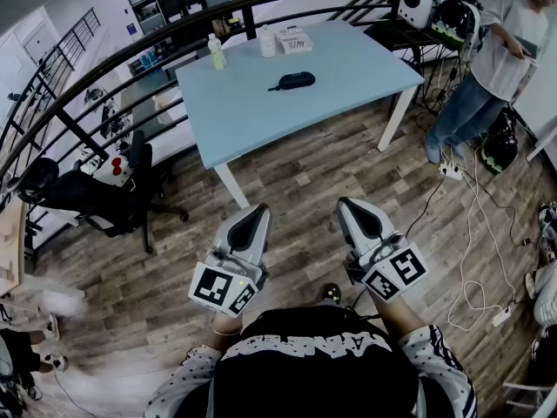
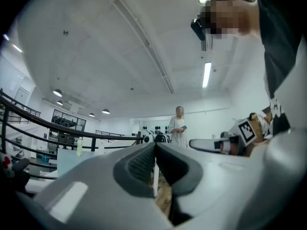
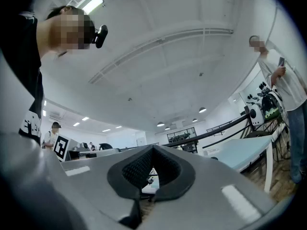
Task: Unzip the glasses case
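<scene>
Black oval glasses case (image 1: 291,81) is laid on pale-blue rectangular table (image 1: 348,68), well apart from grey L gripper (image 1: 258,212) & grey R gripper (image 1: 350,207); both jaw pairs are pressed together, nothing clamped.

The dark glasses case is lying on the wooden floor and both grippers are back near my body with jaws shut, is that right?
Not quite. The head view shows the dark oval glasses case on the light blue table, not the wooden floor. The left gripper and right gripper are back near your body, jaws shut.
</scene>
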`<move>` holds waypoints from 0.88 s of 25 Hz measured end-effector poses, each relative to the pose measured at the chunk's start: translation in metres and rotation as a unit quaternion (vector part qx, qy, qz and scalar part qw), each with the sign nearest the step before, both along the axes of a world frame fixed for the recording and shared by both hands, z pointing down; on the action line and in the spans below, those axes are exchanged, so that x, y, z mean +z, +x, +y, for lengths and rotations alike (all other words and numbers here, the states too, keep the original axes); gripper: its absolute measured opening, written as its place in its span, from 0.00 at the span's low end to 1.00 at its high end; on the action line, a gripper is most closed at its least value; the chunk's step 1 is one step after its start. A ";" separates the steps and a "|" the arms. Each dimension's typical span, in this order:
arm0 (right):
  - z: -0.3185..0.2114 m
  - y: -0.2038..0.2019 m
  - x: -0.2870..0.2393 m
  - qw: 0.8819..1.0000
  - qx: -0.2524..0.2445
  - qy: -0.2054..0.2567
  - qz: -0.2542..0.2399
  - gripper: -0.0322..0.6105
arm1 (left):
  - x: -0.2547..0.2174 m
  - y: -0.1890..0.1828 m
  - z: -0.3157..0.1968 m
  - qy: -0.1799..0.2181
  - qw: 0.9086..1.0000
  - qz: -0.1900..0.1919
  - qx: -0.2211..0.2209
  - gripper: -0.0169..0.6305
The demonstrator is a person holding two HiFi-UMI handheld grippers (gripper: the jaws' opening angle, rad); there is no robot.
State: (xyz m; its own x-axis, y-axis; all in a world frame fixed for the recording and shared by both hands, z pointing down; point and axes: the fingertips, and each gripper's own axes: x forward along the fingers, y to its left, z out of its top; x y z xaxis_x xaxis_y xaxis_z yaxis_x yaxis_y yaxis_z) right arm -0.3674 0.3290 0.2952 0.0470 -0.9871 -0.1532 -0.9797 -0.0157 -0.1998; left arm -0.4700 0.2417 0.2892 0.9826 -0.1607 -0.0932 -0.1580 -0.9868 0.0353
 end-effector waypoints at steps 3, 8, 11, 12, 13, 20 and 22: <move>-0.004 0.005 0.003 1.000 -0.001 -0.001 -0.003 0.05 | 0.002 0.004 -0.004 0.000 1.000 -0.002 -0.001 0.03; 0.000 0.016 0.004 1.000 0.003 0.010 -0.021 0.05 | 0.005 0.013 -0.004 0.000 1.000 -0.006 0.000 0.03; 0.002 0.018 0.006 1.000 0.005 0.008 -0.023 0.05 | 0.007 0.014 -0.003 -0.004 1.000 -0.006 0.001 0.03; 0.002 0.018 0.007 1.000 0.005 0.008 -0.024 0.05 | 0.008 0.014 -0.003 -0.004 1.000 -0.007 0.001 0.03; 0.002 0.019 0.008 1.000 0.005 0.007 -0.026 0.05 | 0.009 0.014 -0.003 -0.005 1.000 -0.009 0.001 0.03; 0.008 0.043 0.011 0.999 0.009 0.021 -0.045 0.05 | 0.014 0.037 -0.002 -0.004 1.000 -0.018 0.003 0.03; 0.015 0.057 0.011 0.998 0.015 0.026 -0.048 0.05 | 0.012 0.052 0.004 0.000 1.000 -0.018 0.010 0.03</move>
